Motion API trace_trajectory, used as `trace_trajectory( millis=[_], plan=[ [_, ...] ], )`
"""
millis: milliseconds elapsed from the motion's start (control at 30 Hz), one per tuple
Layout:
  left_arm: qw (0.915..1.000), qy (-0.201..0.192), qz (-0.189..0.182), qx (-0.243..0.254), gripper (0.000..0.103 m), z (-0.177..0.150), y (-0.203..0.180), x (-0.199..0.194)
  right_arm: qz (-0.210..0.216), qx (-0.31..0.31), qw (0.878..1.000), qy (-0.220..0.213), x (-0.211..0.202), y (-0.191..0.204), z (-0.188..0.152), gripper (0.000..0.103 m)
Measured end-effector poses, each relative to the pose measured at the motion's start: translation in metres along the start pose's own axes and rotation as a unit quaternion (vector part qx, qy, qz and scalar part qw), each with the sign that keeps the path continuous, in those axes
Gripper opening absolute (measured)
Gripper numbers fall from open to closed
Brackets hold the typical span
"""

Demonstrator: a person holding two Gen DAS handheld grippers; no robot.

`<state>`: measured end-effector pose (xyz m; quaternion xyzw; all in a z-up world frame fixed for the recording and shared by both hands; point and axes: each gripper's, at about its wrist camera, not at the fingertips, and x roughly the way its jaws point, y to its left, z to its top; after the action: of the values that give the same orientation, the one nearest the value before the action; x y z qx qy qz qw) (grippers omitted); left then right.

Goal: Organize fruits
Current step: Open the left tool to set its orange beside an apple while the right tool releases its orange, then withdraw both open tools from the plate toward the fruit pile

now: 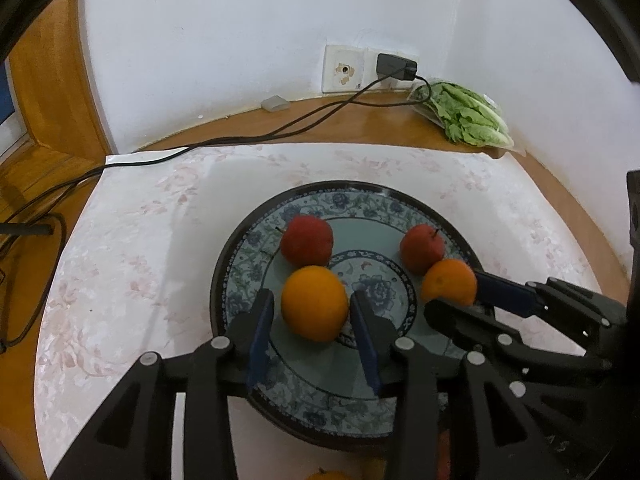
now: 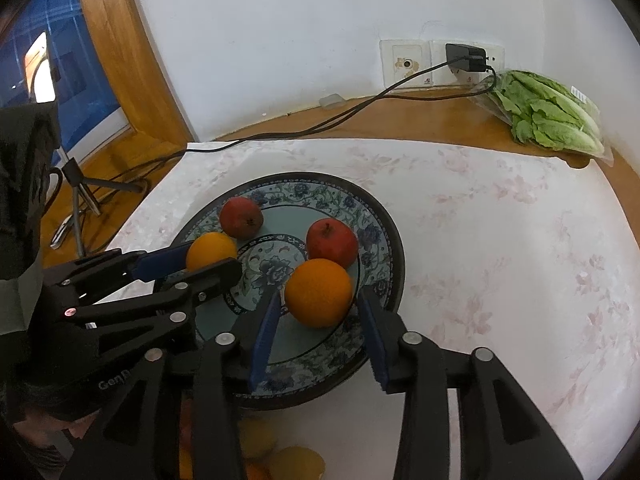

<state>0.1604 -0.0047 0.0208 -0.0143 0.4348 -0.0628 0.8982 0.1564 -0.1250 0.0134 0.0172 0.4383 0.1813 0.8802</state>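
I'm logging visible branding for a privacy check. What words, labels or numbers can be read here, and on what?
"GenR", cut off: on the left gripper's black body, right wrist view.
White sticker on the lettuce bag: too small to read.
Red mark on the wall socket: too small to read.

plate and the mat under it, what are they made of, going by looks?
Plate: looks like glazed ceramic, glossy. It has a blue floral print, a dark rim and window glare on the glaze. Could be melamine; the pictures do not settle it.
Mat: probably plastic or coated sheet, satin. It has a faint pink flower print, lies flat and has a soft sheen.
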Motion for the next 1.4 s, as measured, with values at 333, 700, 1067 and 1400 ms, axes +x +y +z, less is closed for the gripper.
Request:
trace_trajectory(
  millis=[333,700,1067,1400],
  plan=[
    [0.9999,-0.008,0.010,0.009,0.045,-0.006,-0.005,-0.020,0.003,0.006,1.000,-0.011,-0.019,0.007,-0.006,0.046],
    [0.9997,-0.016,0.016,0.006,0.045,-0.019,-0.007,-0.048,0.000,0.004,1.000,-0.017,-0.044,0.013,-0.017,0.047],
    [0.9998,-0.015,0.014,-0.006,0.048,-0.040,-0.004,-0.070,-0.003,0.007,1.000,-0.015,-0.064,0.019,-0.036,0.047],
    [0.9997,0.003,0.006,-0.022,0.048,-0.063,0.003,-0.074,-0.006,0.024,1.000,-0.001,-0.074,0.015,-0.057,0.047]
  ],
)
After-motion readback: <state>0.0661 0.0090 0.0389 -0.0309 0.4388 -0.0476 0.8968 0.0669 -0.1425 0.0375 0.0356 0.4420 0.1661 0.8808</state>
